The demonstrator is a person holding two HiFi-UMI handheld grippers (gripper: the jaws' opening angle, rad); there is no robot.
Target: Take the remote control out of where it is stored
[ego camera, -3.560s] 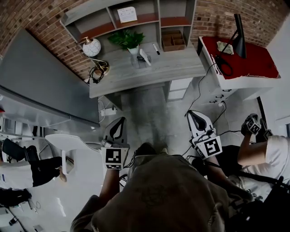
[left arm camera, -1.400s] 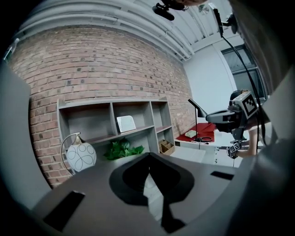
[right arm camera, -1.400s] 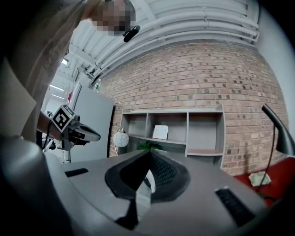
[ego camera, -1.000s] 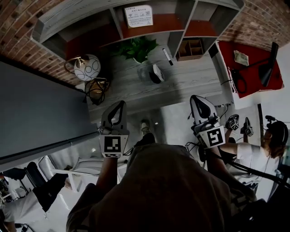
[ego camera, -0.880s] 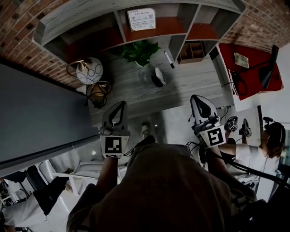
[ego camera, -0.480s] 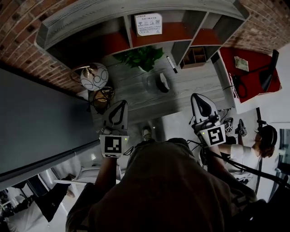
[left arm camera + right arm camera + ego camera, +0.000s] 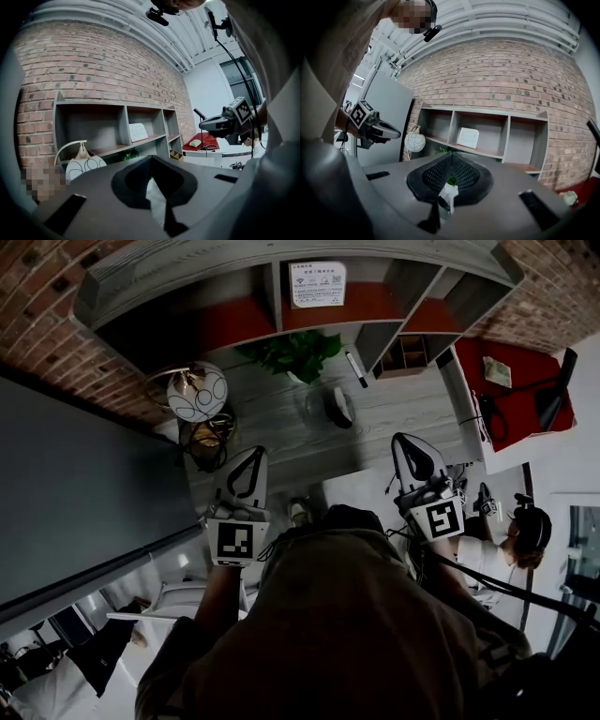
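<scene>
**Head view: remote waits in its holder on the desk, both grippers closed and short of it**

Head view looks steeply down on a grey desk point(image 7: 403, 409) with a shelf unit point(image 7: 234, 320) at its back. What looks like the remote control point(image 7: 339, 409), a dark and white oblong, sits in a clear holder point(image 7: 322, 399) near the middle of the desk. A potted plant point(image 7: 298, 351) is just behind it and a marker pen point(image 7: 355, 368) lies off to its right.

From where the person stands, the remote lies ahead of both grippers and between their lines of aim. It is up and to the right of the left gripper point(image 7: 254, 457), and up and to the left of the right gripper point(image 7: 410, 441). The right one looks a little nearer, so I would expect that hand to make the reach. The remote's long axis seems to rise out of the holder with a slight lean. Seen from this far above, I can't be sure of that.

Both hands are held out in front of the chest, level with each other and well apart, noses pointing at the desk. Neither has got past its front edge by much.

In the left gripper view the jaws meet at their tips with nothing between them. The right gripper view shows the same: pads together and empty, with the plant framed beyond them. They would have to part before any grasp.
</scene>
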